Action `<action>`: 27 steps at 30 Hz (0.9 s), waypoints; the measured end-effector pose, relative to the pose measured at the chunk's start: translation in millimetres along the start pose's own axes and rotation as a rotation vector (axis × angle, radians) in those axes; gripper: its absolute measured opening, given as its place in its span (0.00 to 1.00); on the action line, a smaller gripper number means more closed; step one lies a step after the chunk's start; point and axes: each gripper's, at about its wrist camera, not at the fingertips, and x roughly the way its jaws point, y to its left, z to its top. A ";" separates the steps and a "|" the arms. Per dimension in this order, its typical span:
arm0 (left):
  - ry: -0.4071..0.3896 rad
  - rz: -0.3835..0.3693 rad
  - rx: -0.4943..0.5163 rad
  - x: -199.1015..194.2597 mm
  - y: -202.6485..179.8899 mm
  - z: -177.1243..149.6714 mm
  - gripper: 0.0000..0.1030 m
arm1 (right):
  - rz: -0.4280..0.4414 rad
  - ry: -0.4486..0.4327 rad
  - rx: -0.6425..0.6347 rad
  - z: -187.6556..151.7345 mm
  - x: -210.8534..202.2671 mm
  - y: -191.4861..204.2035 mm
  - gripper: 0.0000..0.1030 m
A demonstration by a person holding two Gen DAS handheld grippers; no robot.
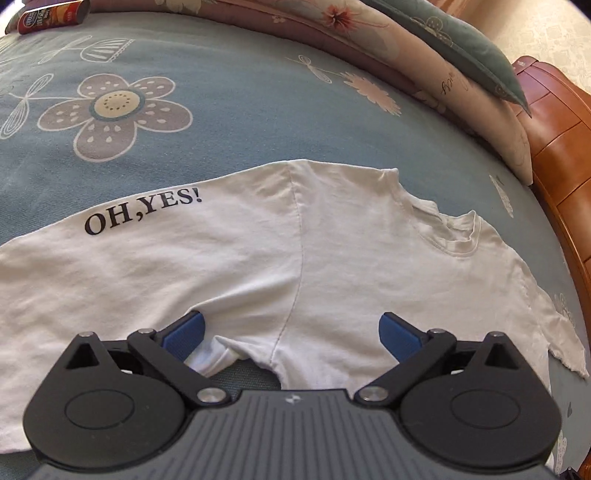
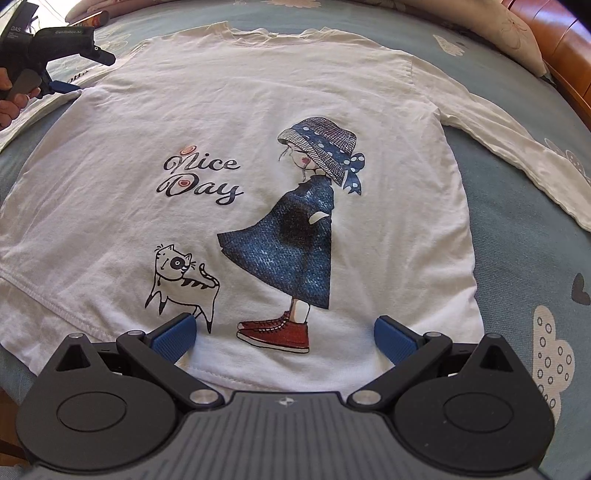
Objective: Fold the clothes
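Observation:
A white long-sleeved shirt (image 2: 221, 122) lies flat and face up on the bed, printed with "Nice Day", a girl in a blue dress and a cat. My right gripper (image 2: 284, 334) is open just above the hem, its blue pads (image 2: 173, 338) on either side of the red shoes. One sleeve (image 2: 517, 158) stretches out to the right. My left gripper (image 1: 291, 330) is open over the armpit, where the "OH,YES!" sleeve (image 1: 110, 266) joins the body; the collar (image 1: 458, 236) lies to its right. The right wrist view shows a hand holding this left gripper (image 2: 86, 72) at top left.
The blue bedsheet (image 1: 229, 92) with flower prints covers the bed. A red snack can (image 1: 51, 16) lies at the far left corner. Pillows (image 1: 461, 48) lean against a wooden headboard (image 1: 554, 140) to the right.

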 end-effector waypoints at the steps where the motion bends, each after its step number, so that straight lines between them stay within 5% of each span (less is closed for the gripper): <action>1: 0.001 -0.024 0.002 -7.1 -2.4 0.9 0.97 | -0.001 0.000 0.002 0.0 0.1 0.3 1.00; 4: 0.021 -0.178 -0.091 -22.8 -4.9 -5.9 0.98 | -0.008 0.001 0.011 0.3 0.5 1.5 1.00; 7: 0.124 -0.302 -0.235 -11.5 -0.5 -26.1 0.98 | -0.008 0.004 0.012 1.1 1.0 1.7 1.00; 9: 0.151 -0.243 -0.274 -3.4 4.9 -38.4 0.98 | -0.004 0.006 0.007 1.8 1.2 1.1 1.00; 13: 0.025 -0.008 -0.201 -21.7 8.1 -35.4 0.94 | 0.002 0.008 -0.001 2.7 1.8 -0.3 1.00; 17: 0.056 -0.175 -0.257 -33.7 8.0 -33.9 0.95 | -0.003 -0.003 0.002 0.8 1.6 0.3 1.00; 20: 0.155 -0.304 -0.278 -21.6 -4.6 -46.1 0.96 | -0.005 -0.004 0.005 0.7 1.8 0.9 1.00; 23: 0.203 -0.173 -0.256 -8.2 -7.6 -59.9 0.92 | -0.001 0.004 0.002 2.1 1.8 0.8 1.00; 27: 0.118 -0.090 -0.263 -26.9 -9.0 -63.0 0.92 | 0.001 0.004 0.000 1.9 1.8 0.1 1.00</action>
